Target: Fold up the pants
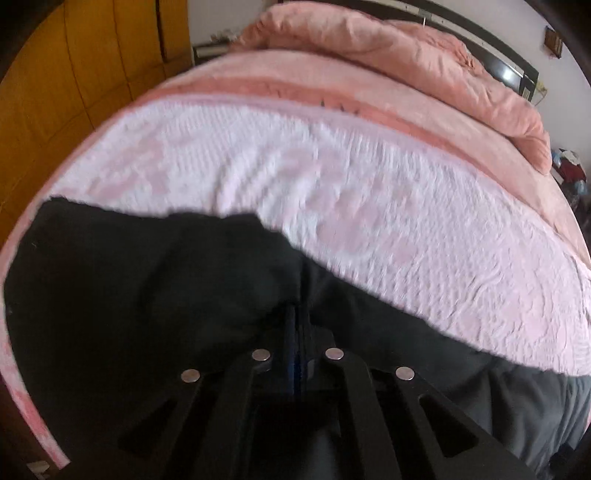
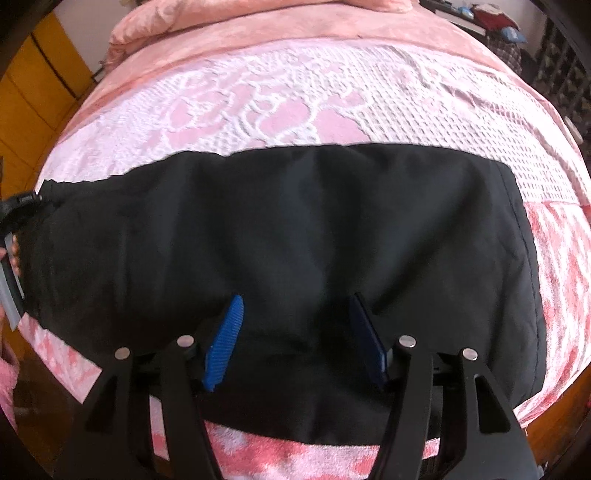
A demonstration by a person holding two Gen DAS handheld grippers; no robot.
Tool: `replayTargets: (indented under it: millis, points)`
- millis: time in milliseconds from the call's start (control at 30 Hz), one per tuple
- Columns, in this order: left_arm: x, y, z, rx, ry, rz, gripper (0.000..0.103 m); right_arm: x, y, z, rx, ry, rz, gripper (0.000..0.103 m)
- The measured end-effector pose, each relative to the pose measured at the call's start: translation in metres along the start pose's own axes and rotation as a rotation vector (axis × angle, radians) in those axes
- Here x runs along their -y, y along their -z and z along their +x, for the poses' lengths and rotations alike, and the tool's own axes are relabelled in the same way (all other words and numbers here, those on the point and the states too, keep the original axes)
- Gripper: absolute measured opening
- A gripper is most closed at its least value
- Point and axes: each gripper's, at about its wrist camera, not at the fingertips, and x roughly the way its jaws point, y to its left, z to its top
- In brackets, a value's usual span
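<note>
Black pants (image 2: 295, 229) lie folded flat on a pink and white blanket (image 2: 266, 103) on a bed. My right gripper (image 2: 295, 306) is open and empty, its blue pads (image 2: 225, 343) spread just above the near edge of the pants. My left gripper (image 1: 298, 317) is shut on the pants (image 1: 147, 288), its blue pads pressed together with black cloth bunched around them. The left gripper also shows at the left edge of the right wrist view (image 2: 16, 214), holding the far left end of the pants.
A rumpled pink duvet (image 1: 406, 55) lies along the back of the bed. A yellow wooden wardrobe (image 1: 74, 74) stands to the left. Clutter (image 2: 498, 22) sits beside the bed at the far right. The blanket (image 1: 332, 184) lies bare beyond the pants.
</note>
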Motion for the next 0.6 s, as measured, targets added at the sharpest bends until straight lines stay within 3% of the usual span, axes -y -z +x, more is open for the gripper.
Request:
replayTargets:
  millis: [33,100,133,167,267,433,600]
  points:
    - [-0.003,0.003,-0.002,0.005,0.013,-0.004,0.005,0.0,0.001,0.0,0.002,-0.004,0.001,0.061]
    - [-0.006,0.01,-0.02,0.024,0.06,-0.015,0.035,0.001,0.002,-0.004,0.01,-0.013,-0.002,0.061]
    - [-0.006,0.014,-0.031,0.043,0.075,-0.015,0.065,0.001,0.003,-0.006,0.015,-0.012,-0.006,0.061]
    - [-0.008,0.019,-0.045,0.075,0.08,-0.012,0.083,0.001,0.003,-0.009,0.022,-0.008,-0.012,0.061]
    - [-0.016,0.035,-0.076,0.128,0.071,0.023,0.084,-0.005,0.003,-0.021,0.063,-0.019,-0.033,0.061]
    - [-0.059,0.061,-0.093,0.078,0.023,0.002,0.083,-0.039,0.003,-0.038,0.115,-0.129,-0.111,0.061]
    - [-0.088,0.077,-0.083,0.025,-0.021,-0.028,0.081,-0.082,0.007,-0.022,0.073,-0.161,-0.197,0.061]
